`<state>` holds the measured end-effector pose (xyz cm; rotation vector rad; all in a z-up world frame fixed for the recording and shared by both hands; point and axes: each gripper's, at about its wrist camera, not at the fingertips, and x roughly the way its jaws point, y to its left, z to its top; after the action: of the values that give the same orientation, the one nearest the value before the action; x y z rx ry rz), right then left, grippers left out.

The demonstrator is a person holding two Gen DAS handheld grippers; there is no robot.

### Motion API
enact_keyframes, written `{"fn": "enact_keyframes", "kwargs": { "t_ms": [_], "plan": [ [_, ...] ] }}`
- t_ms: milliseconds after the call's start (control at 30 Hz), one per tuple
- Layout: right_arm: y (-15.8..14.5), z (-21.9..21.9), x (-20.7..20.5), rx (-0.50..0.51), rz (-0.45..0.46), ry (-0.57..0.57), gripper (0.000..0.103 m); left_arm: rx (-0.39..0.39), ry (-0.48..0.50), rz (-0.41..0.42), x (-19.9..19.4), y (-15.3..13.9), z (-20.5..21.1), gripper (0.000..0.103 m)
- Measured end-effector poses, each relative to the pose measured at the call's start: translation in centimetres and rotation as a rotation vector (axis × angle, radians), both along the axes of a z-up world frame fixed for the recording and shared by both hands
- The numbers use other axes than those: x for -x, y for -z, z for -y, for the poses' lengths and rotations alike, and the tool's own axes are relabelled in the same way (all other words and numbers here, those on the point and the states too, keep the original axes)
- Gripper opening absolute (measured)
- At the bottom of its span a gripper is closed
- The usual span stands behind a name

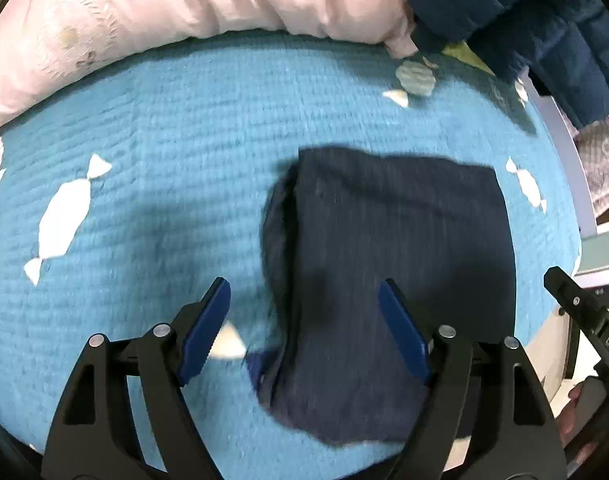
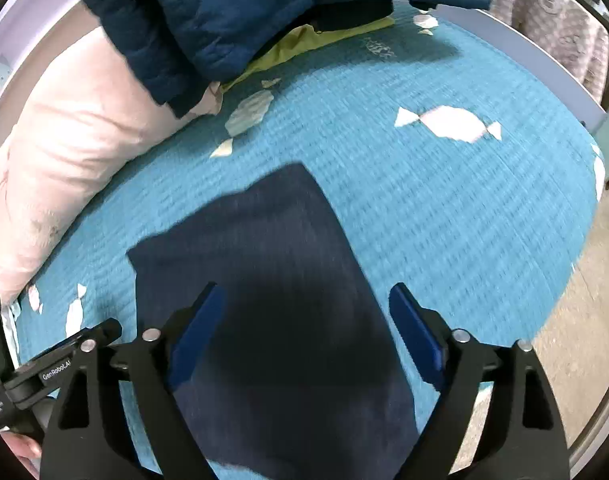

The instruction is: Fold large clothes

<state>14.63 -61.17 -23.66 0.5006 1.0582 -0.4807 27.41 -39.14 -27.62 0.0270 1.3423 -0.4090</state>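
A dark navy garment (image 1: 392,248) lies folded into a thick rectangle on the teal quilt (image 1: 164,152), with layered edges along its left side. My left gripper (image 1: 304,292) hovers above its near left part, jaws wide apart, nothing between the blue pads. In the right wrist view the same navy garment (image 2: 264,240) lies flat on the teal quilt (image 2: 444,208). Above its near end my right gripper (image 2: 306,298) is open and empty. Both pictures are blurred by motion.
A pink pillow (image 1: 184,8) lies along the far side. A blue puffer jacket (image 2: 208,12) and a yellow-green cloth (image 2: 300,46) are heaped at the back. The bed's edge and the floor (image 2: 576,320) are at the right. The other gripper's black frame (image 1: 584,312) shows at the right.
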Motion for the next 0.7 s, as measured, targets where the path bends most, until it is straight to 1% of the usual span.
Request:
{"fn": "enact_keyframes", "kwargs": {
  "t_ms": [133, 300, 433, 567, 667, 700],
  "plan": [
    [-0.7, -2.6, 3.2, -0.001, 0.015, 0.005, 0.084, 0.004, 0.029, 0.023, 2.9, -1.1, -1.1, 0.080],
    [-1.7, -5.5, 7.1, 0.051, 0.016, 0.090, 0.085, 0.006, 0.080, 0.078, 6.6, -2.6, -3.0, 0.081],
    [-2.5, -7.9, 10.3, 0.047, 0.062, 0.174, 0.085, 0.017, 0.103, 0.116, 9.7, -3.7, -5.4, 0.081],
    [-3.6, -10.8, 13.0, 0.050, 0.108, 0.229, 0.085, 0.029, 0.130, 0.145, 12.6, -4.9, -8.3, 0.081],
    [-4.7, -13.3, 14.3, 0.043, 0.143, 0.225, 0.085, 0.039, 0.135, 0.175, 14.4, -6.0, -10.6, 0.081],
    [-5.5, -14.6, 14.9, 0.065, 0.167, 0.210, 0.085, 0.041, 0.132, 0.188, 15.0, -6.4, -11.4, 0.081]
  ]
}}
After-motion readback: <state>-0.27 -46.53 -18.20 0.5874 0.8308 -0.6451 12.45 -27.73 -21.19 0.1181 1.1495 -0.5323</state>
